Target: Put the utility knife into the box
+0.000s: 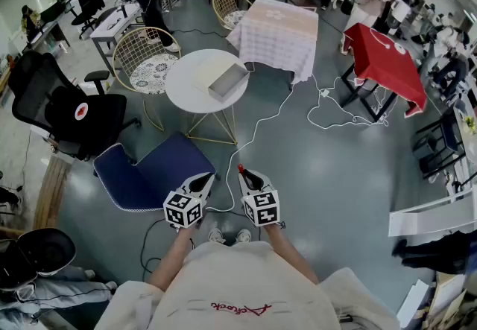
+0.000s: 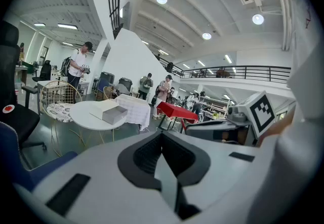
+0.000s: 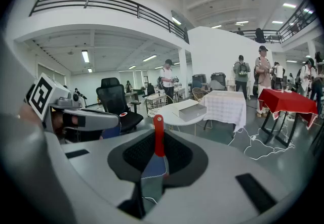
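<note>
A red utility knife (image 1: 241, 170) (image 3: 158, 134) sticks up from between the jaws of my right gripper (image 1: 250, 178) (image 3: 158, 153), which is shut on it. Beside it, my left gripper (image 1: 203, 182) (image 2: 163, 142) has its jaws together with nothing between them. Both are held in front of my body, above the floor. The open grey-white box (image 1: 228, 82) (image 2: 112, 113) (image 3: 191, 111) lies on a round white table (image 1: 182, 90) (image 2: 81, 115) (image 3: 164, 117) some way ahead, well apart from both grippers.
A blue chair (image 1: 149, 172) stands between me and the round table, with a black office chair (image 1: 67, 109) to the left. Behind are a wire chair (image 1: 145, 60), a cloth-covered table (image 1: 279, 30) and a red table (image 1: 384, 60). A white cable (image 1: 261, 120) runs over the floor. Several people stand at the back.
</note>
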The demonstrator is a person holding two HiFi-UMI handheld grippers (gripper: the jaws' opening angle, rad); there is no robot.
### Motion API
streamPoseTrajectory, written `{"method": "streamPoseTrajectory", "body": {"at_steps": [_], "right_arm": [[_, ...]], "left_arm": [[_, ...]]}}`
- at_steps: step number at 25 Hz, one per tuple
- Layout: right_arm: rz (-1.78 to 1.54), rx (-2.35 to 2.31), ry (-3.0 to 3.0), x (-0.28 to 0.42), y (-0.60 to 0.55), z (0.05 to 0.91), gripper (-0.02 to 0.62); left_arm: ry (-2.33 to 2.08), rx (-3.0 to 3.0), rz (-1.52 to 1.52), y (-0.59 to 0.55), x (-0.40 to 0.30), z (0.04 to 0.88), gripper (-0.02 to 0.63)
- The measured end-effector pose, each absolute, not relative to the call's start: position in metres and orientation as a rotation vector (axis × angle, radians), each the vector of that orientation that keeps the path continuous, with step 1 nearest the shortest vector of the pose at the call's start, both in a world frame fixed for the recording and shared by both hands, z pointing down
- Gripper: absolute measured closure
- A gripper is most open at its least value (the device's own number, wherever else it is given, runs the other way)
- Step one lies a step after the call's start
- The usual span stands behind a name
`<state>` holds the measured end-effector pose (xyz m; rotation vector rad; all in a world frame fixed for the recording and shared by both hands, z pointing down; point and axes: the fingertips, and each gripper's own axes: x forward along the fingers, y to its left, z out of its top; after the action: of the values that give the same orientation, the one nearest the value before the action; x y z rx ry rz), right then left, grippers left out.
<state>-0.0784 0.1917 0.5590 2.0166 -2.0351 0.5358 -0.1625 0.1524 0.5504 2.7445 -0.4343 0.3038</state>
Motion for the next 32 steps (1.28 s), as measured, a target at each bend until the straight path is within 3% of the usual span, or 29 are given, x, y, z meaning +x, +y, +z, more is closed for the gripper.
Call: {"method": "streamPoseTrajectory", "body": {"at_steps": [32], "right_arm": [[0.553, 2.000, -2.097, -0.027, 0.221, 0.570, 0.531]], "left_arm": [[-0.538, 2.726, 0.292, 0.172, -0.117, 0.557, 0.595]]}}
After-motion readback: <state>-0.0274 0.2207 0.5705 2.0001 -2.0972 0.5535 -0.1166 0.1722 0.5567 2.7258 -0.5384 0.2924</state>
